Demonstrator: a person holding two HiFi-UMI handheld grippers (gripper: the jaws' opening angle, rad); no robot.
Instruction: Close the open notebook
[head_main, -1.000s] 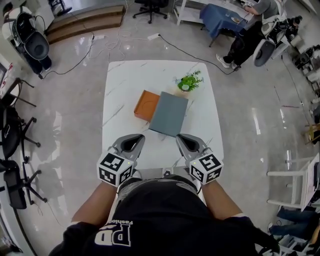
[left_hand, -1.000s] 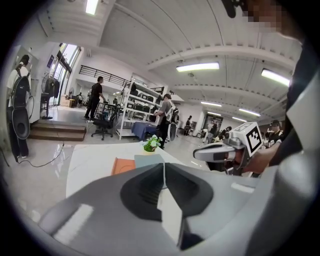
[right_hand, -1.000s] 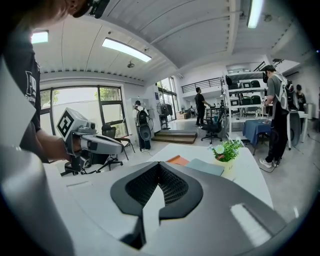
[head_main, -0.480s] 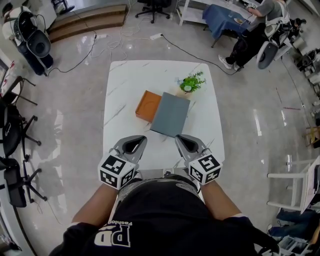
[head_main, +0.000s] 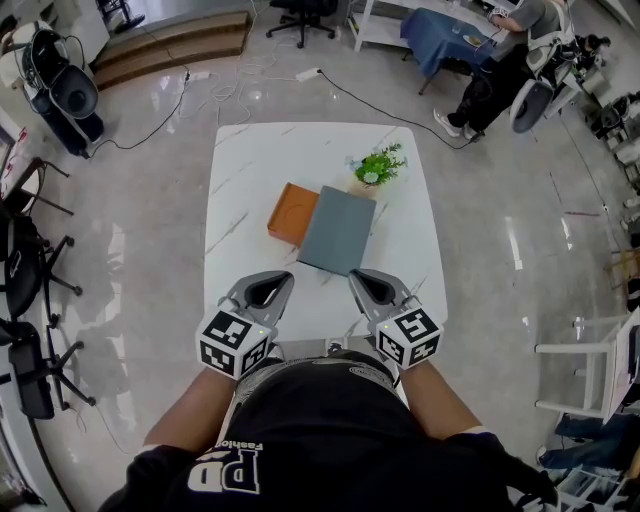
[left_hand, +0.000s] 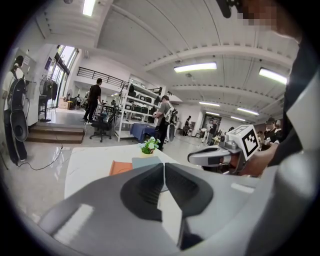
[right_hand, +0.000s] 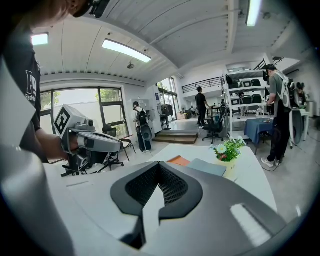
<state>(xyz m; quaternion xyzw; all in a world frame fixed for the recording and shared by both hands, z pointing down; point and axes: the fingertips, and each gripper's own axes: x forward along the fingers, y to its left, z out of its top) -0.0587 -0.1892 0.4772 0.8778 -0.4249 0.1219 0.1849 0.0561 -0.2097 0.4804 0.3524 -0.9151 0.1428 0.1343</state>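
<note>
White marble counter fills the middle of the head view, and the grey-blue notebook lies flat on it just above centre frame, cover side up and turned a little off square with the counter's edges. Touching its left edge is an orange flat piece. Whether that is an opened-out part of the notebook or a separate thing, I cannot tell from here. Just above the notebook's upper right corner stands a small potted plant, green leaves with a pale flower. Down in the lower half of the head view both tools sit at the near edge of the counter, side by side and well apart from the notebook. The left gripper is on the left of the frame, its marker cube close to the person's body. Its own view shows the jaws pressed together tip to tip with nothing between them. The right gripper mirrors it on the right, and its view shows the same: jaws closed against each other, ribbed pads meeting, empty. Both point up the frame toward the notebook, with bare counter between their tips and its near edge. The person's black shirt takes up the bottom of the frame, with a forearm running out to each tool.
</note>
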